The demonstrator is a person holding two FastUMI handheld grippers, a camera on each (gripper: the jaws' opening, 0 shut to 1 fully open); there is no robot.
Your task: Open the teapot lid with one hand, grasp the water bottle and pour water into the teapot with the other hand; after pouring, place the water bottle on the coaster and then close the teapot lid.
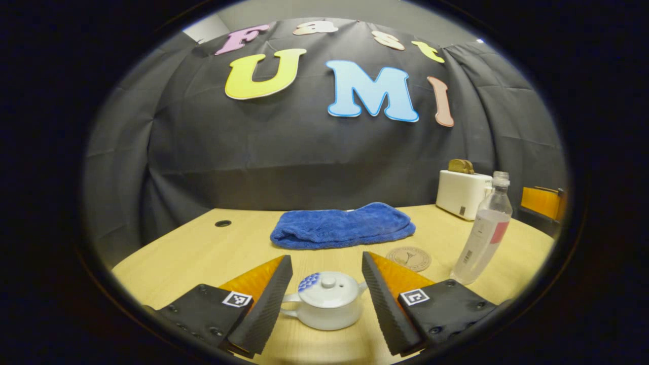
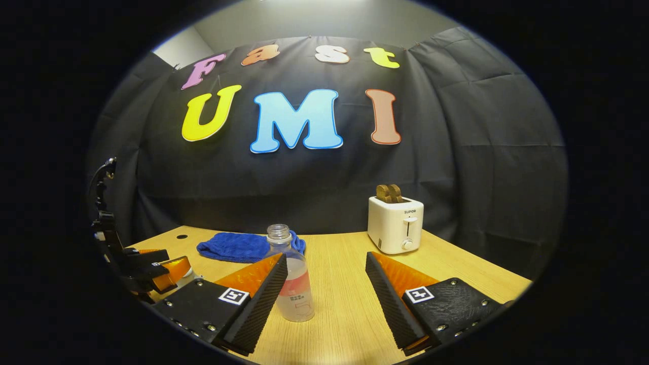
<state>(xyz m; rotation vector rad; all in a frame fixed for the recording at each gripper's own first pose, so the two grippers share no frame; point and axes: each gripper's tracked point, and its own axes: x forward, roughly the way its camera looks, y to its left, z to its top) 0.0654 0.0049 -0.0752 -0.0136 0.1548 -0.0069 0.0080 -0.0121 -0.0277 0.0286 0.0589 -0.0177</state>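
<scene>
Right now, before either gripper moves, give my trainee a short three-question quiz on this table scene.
1. True or false: the teapot has its lid on.
2. Which stands nearest the coaster: A toaster, B water bottle, C cable hole?
3. Fill in: the right gripper is open, with the bottle beside its ___ finger.

Key: 1 true; 2 B; 3 left.

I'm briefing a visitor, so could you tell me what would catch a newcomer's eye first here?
Probably the white teapot, lid on, sitting between the open left claw's fingers. Next, the uncapped water bottle standing just ahead of the open right claw. Behind them lie a blue towel and a white toaster.
</scene>
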